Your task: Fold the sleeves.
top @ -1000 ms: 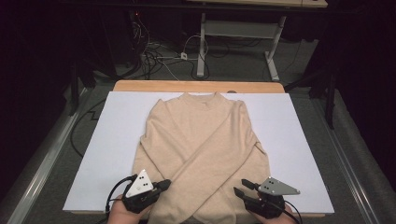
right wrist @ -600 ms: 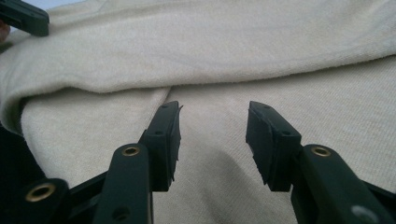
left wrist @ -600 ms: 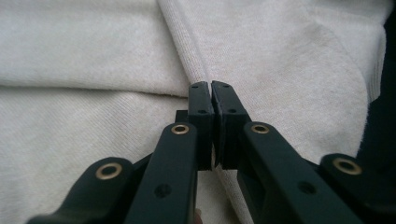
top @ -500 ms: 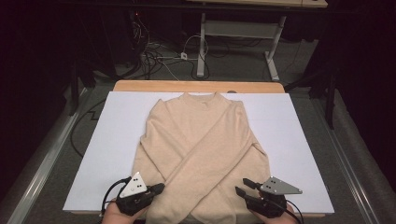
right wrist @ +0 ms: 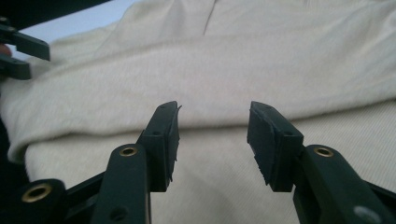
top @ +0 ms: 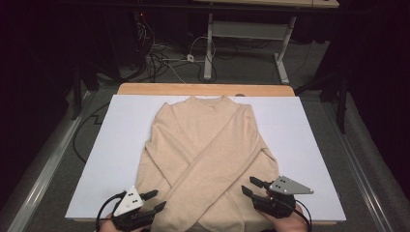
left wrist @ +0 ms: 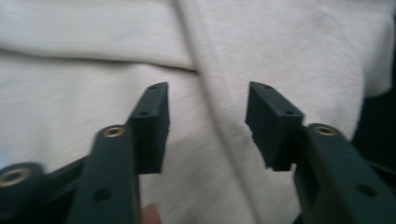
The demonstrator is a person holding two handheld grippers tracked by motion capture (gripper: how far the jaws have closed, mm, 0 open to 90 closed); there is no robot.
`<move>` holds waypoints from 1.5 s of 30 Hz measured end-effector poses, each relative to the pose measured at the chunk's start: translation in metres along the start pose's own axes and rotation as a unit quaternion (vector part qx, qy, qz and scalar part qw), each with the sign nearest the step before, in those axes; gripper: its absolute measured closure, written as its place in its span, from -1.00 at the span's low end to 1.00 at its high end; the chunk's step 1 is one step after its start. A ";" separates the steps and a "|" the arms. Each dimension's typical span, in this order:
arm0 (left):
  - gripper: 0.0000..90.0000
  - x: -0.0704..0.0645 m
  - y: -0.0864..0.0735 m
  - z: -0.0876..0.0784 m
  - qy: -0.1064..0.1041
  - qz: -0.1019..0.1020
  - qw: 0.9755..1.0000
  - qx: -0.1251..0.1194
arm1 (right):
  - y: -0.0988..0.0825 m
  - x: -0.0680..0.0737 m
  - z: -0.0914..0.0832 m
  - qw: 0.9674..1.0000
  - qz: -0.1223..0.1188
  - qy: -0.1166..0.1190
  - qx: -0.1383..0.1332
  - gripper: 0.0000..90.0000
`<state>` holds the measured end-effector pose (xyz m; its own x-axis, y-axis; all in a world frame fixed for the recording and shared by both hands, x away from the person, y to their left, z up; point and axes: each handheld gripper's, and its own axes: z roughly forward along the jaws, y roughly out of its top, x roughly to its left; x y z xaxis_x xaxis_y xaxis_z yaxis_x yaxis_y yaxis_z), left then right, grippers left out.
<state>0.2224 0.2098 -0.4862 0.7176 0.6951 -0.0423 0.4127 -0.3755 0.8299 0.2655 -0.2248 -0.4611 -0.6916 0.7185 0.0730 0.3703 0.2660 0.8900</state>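
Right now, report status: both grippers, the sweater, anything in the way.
Left gripper jaws just opened, nothing between them. Right gripper open, at the hem. Beige sweater flat on the white board, sleeves crossed over the front. Nothing in the way.

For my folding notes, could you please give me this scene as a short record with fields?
garment: beige knitted long-sleeved sweater, lying flat, both sleeves crossed over its front
surface: white rectangular board on a wooden table
left gripper: at the sweater's lower left edge; jaws have just been opening, fingers apart, nothing pinched
right gripper: at the sweater's lower right edge, fingers apart over the knit, nothing pinched
background: cables on the floor beyond the table
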 end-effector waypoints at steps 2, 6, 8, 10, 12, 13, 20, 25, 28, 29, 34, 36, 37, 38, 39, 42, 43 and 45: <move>-0.10 0.010 -0.005 -0.008 0.030 -0.021 0.999 -0.011 | 0.003 -0.005 0.001 1.000 0.002 -0.006 -0.004 0.16; -0.45 0.031 -0.010 -0.013 0.061 -0.053 0.997 -0.010 | 0.004 -0.025 0.000 0.999 0.012 -0.042 0.008 0.09; -0.73 0.040 -0.009 -0.012 0.089 -0.063 0.994 0.003 | 0.002 -0.033 -0.003 0.998 0.017 -0.058 0.014 0.03; -0.83 0.049 -0.006 -0.010 0.102 -0.087 0.991 0.009 | 0.000 -0.044 -0.006 0.997 0.028 -0.072 0.024 -0.07; -1.00 0.053 -0.002 -0.006 0.104 -0.096 0.990 0.025 | -0.004 -0.054 -0.010 0.994 0.040 -0.091 0.036 -0.22; -1.00 0.054 -0.001 -0.003 0.103 -0.097 0.989 0.034 | -0.006 -0.057 -0.011 0.993 0.043 -0.099 0.043 -0.32; -1.00 0.061 0.008 0.011 0.100 -0.094 0.987 0.086 | -0.016 -0.074 -0.017 0.982 0.062 -0.155 0.084 -0.77; -1.00 0.065 0.011 0.020 0.107 -0.091 0.984 0.111 | -0.018 -0.078 -0.014 0.979 0.072 -0.157 0.104 -0.74; -1.00 0.065 0.011 0.021 0.101 -0.091 0.984 0.117 | -0.019 -0.078 -0.013 0.980 0.071 -0.153 0.107 -0.67; -1.00 0.065 0.011 0.021 0.100 -0.093 0.984 0.115 | -0.019 -0.078 -0.013 0.980 0.072 -0.152 0.107 -0.66; -0.90 0.063 0.009 0.019 0.097 -0.091 0.985 0.106 | -0.020 -0.078 -0.013 0.981 0.069 -0.143 0.110 -0.55; -0.83 0.063 0.007 0.018 0.096 -0.091 0.986 0.101 | -0.019 -0.077 -0.011 0.981 0.063 -0.143 0.118 -0.51; -0.80 0.063 0.007 0.017 0.096 -0.091 0.986 0.099 | -0.019 -0.076 -0.010 0.980 0.059 -0.143 0.122 -0.49; -0.75 0.062 0.007 0.017 0.095 -0.091 0.987 0.096 | -0.019 -0.076 -0.009 0.980 0.057 -0.144 0.123 -0.48; -0.70 0.062 0.006 0.016 0.094 -0.091 0.987 0.093 | -0.019 -0.075 -0.009 0.980 0.056 -0.145 0.125 -0.48; -0.55 0.061 0.005 0.015 0.090 -0.087 0.988 0.087 | -0.019 -0.075 -0.008 0.980 0.051 -0.144 0.127 -0.43; -0.46 0.061 0.005 0.014 0.087 -0.084 0.989 0.084 | -0.019 -0.074 -0.008 0.980 0.047 -0.145 0.128 -0.41; -0.27 0.060 0.005 0.014 0.077 -0.075 0.991 0.080 | -0.018 -0.072 -0.007 0.981 0.037 -0.140 0.130 -0.27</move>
<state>0.2750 0.2411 -0.4923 0.5526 0.8311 -0.0622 0.6004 -0.3451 0.7214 0.3045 -0.2860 -0.4794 -0.4728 0.8808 -0.0248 0.5839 0.3342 0.7399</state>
